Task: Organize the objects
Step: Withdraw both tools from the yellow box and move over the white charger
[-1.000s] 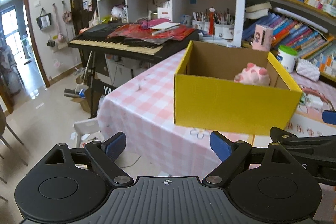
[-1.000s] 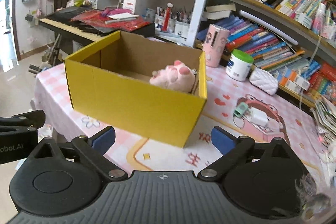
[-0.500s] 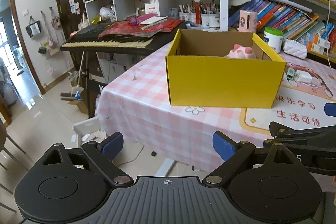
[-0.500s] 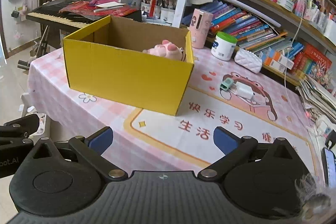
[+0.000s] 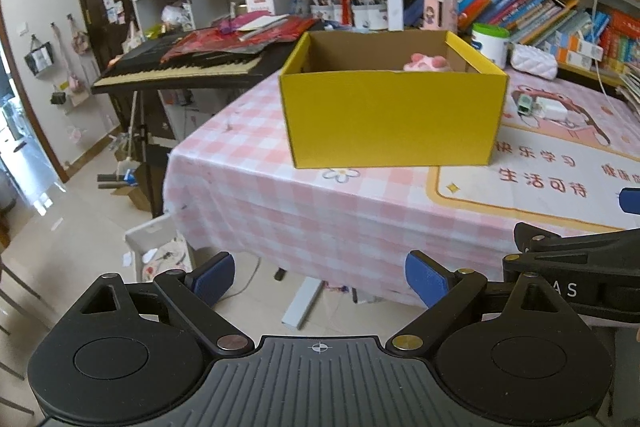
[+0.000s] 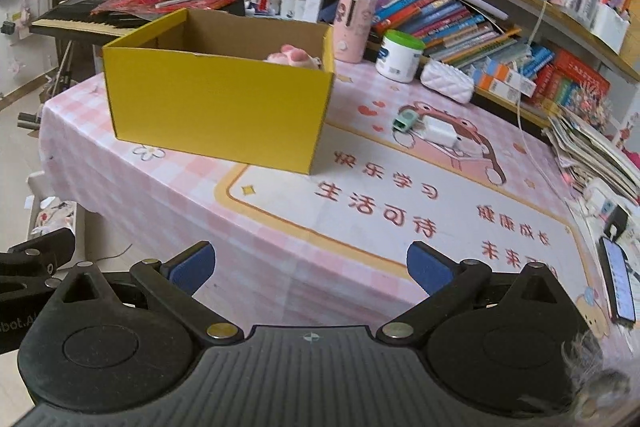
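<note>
Nearby, yellow box (image 6: pixel 216 107) with pink plush (image 6: pixel 294 57), charger (image 6: pixel 438 131) beside; both tools (image 5: pixel 320 277) (image 6: pixel 308 267) apart, empty.

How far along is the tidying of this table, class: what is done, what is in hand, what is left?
Done: the pink plush toy sits inside the yellow box. In hand: nothing; the left gripper and the right gripper both have open, empty jaws. Left: the white charger, green clip and white pouch lie on the table.
</note>
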